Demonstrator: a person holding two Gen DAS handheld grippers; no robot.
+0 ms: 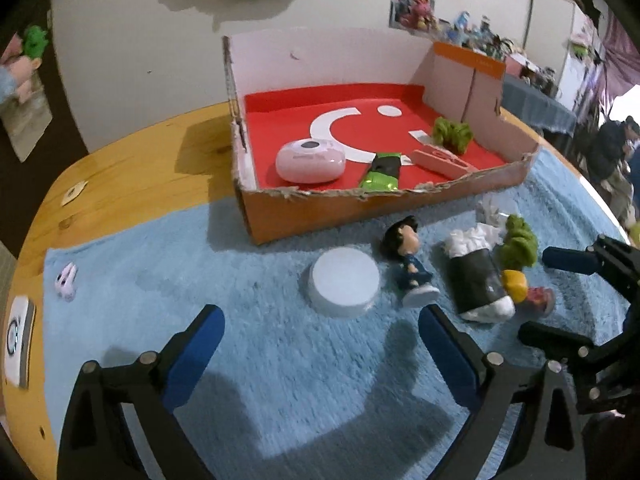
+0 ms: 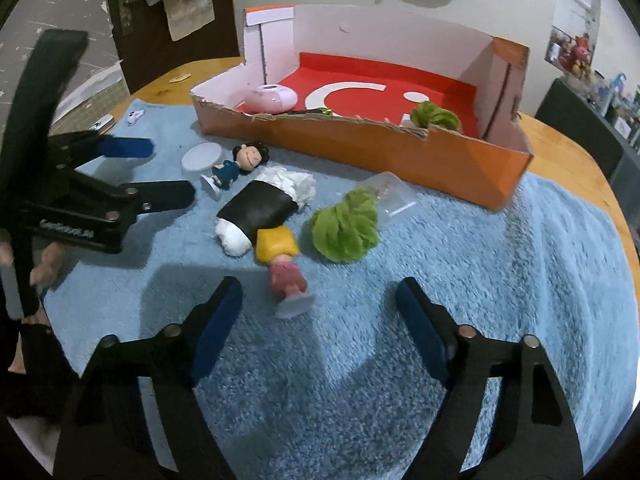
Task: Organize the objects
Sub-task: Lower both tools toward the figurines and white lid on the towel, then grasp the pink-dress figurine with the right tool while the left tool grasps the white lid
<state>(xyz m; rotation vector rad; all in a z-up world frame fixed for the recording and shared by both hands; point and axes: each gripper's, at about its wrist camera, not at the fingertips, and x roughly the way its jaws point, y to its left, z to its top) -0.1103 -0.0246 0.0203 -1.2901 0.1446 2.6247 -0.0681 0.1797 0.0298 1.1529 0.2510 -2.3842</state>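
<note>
An orange cardboard box (image 1: 320, 210) (image 2: 360, 148) with a red floor stands on a blue towel (image 1: 260, 360) (image 2: 500, 280). On the towel lie a white round lid (image 1: 344, 282) (image 2: 202, 155), a dark-haired figurine (image 1: 410, 266) (image 2: 240, 166), a black-and-white packet (image 1: 476, 280) (image 2: 260, 208), a yellow-and-pink figurine (image 2: 282, 262) (image 1: 524, 290) and a green fuzzy ball (image 2: 346, 226) (image 1: 518, 242). My left gripper (image 1: 320, 338) (image 2: 160, 172) is open just before the lid. My right gripper (image 2: 318, 322) (image 1: 556, 296) is open, at the yellow-and-pink figurine's base.
Inside the box lie a pink case (image 1: 310, 160) (image 2: 271, 98), a green-black packet (image 1: 382, 170), a pink flat item (image 1: 440, 160) and a green fuzzy item (image 1: 452, 134) (image 2: 436, 116). A small white toy (image 1: 66, 282) lies at the towel's left. The wooden table (image 1: 132, 176) extends left. A clear plastic piece (image 2: 390, 196) lies by the box.
</note>
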